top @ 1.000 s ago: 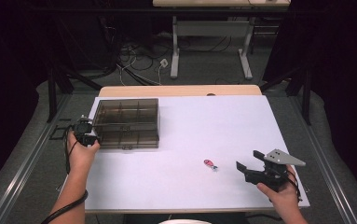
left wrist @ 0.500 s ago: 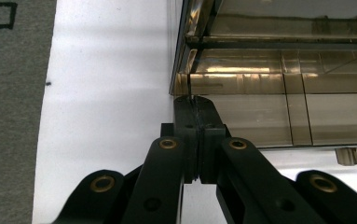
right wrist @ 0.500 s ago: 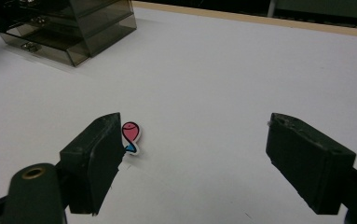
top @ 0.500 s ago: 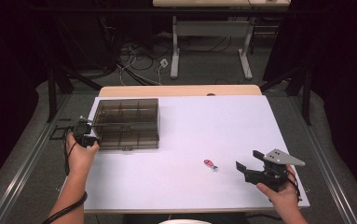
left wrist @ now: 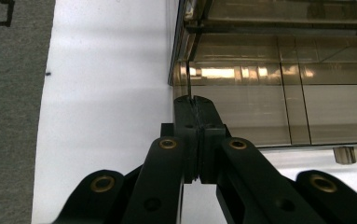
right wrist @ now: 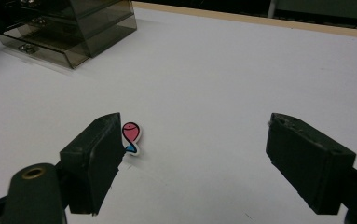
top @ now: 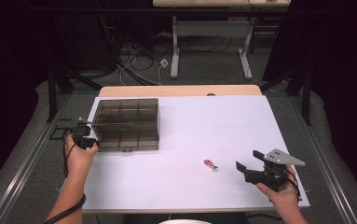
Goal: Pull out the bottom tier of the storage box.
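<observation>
1. High view: a smoky clear compartment box (top: 126, 124) sits in the left half of the frame on the white counter (top: 204, 121). The left gripper (top: 92, 141) is at the box's lower left corner, touching its near left edge. In the lower right of the frame the right gripper (top: 249, 160) hangs just above the counter with its jaws spread wide and nothing between them. A small pink and blue charm (top: 209, 164) lies to the left of it, near but apart, in the open space between the two hands. The right hand is plainly the nearer one; the left is well apart from the charm.

2. Left gripper view: the left gripper (left wrist: 195, 103) has its jaws pressed fully together at centre frame. A thin edge at the corner of the box (left wrist: 278, 93) seems to run into their tips, likely the lid's lip, though I cannot tell for sure that it is pinched.

3. Right gripper view: the right gripper (right wrist: 195, 154) gapes wide and empty. The charm (right wrist: 131, 136) lies just beside the inner face of the jaw at the left of the frame, off centre, its long axis pointing roughly away from the camera. I judge the gripper needs to shift toward frame left to bracket it. The box (right wrist: 69, 28) sits in the upper left.
</observation>
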{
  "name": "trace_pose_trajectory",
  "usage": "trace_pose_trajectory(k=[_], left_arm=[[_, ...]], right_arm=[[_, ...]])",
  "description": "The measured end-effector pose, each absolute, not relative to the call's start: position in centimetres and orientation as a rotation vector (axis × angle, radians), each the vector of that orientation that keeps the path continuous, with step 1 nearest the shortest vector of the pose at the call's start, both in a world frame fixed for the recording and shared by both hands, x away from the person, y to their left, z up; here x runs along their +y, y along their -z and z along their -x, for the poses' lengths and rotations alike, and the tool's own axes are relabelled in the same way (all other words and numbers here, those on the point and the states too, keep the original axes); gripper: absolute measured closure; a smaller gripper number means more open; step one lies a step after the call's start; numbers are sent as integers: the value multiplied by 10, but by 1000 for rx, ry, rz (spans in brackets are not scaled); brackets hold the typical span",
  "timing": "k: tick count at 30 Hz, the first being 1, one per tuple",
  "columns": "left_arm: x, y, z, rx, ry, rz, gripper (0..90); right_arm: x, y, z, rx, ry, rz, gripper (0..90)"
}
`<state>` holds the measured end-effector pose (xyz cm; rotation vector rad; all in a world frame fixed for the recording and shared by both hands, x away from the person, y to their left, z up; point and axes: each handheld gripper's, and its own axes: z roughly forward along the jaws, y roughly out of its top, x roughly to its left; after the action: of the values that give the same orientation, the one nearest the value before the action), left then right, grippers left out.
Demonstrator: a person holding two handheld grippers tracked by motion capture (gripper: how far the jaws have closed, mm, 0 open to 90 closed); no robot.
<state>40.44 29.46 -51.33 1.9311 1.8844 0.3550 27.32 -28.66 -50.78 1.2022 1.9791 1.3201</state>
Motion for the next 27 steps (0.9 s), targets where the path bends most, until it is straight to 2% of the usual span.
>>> trace_pose_trajectory(k=[27], left_arm=[[296, 514, -391, 1885, -340, -1931, 900]], right_arm=[[-286, 508, -273, 1981, -1315, -1206, 183]])
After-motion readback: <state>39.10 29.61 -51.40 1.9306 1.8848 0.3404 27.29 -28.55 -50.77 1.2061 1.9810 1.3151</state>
